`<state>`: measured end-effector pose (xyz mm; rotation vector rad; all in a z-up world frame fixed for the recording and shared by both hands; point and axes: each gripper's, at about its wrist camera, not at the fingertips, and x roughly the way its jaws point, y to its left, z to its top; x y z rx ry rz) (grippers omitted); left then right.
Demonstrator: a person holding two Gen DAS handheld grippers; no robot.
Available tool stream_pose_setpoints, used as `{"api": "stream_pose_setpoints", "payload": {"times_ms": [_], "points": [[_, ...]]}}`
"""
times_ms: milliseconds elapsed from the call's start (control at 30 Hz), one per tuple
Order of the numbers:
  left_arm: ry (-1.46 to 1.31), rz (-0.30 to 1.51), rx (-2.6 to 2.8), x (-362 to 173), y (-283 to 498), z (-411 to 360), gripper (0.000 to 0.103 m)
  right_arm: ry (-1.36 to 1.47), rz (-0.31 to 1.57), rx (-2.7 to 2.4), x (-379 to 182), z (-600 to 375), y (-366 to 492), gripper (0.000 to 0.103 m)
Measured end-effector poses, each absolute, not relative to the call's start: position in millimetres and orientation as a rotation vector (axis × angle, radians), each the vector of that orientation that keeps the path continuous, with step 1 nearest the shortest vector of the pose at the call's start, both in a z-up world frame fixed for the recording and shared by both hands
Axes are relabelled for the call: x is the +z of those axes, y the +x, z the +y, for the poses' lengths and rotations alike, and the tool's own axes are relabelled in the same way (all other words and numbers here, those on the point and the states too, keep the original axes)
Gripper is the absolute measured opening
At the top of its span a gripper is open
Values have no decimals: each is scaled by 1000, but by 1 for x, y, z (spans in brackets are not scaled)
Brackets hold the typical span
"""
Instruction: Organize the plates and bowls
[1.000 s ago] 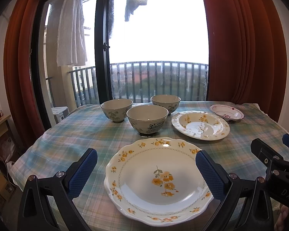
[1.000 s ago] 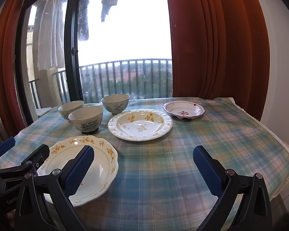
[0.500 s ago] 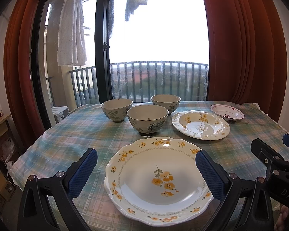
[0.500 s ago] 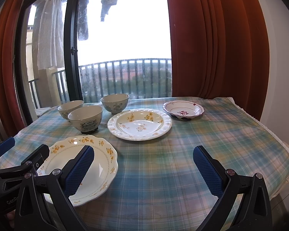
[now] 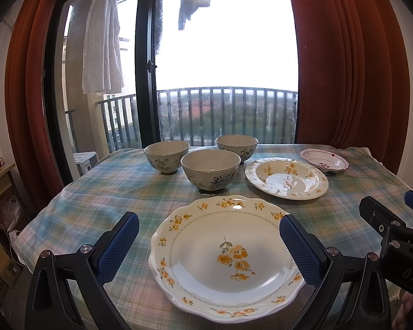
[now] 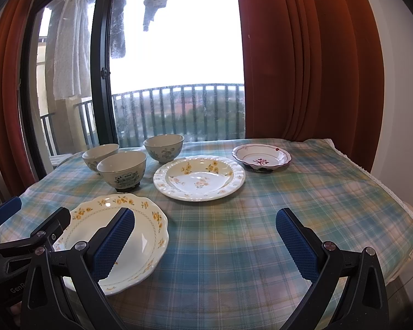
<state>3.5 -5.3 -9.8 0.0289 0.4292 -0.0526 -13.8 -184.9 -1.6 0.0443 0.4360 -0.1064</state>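
1. Glazed ceramic fills the plaid tablecloth: three bowls — left bowl, front bowl, back bowl — stand clustered at the far left, apart from one another.
2. Nearest sits the yellow-flowered plate; beyond it lie the white scalloped plate and, just behind that, the small red-trimmed dish.
3. Left gripper hangs spread wide over the yellow-flowered plate, holding nothing.
4. Right gripper is likewise spread and empty, above bare cloth just beside that plate.
5. Nothing looks stacked yet, so the task seems barely begun.
6. Risk: a pinch on the slick, sloping rim could slip, and the plate would drop.
7. Risk: dragging a plate may bunch the loose cloth and jostle the bowls.
8. Risk: the two grippers sit near each other and could collide.
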Motion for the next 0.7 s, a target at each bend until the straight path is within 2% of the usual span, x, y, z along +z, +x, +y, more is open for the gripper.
{"api": "stream_pose_setpoints", "payload": {"times_ms": [467, 700], "points": [[57, 467, -19, -20, 37, 10, 99, 51, 475, -84, -7, -168, 26, 102], [54, 543, -14, -40, 65, 25, 91, 34, 543, -65, -24, -147, 59, 98]]}}
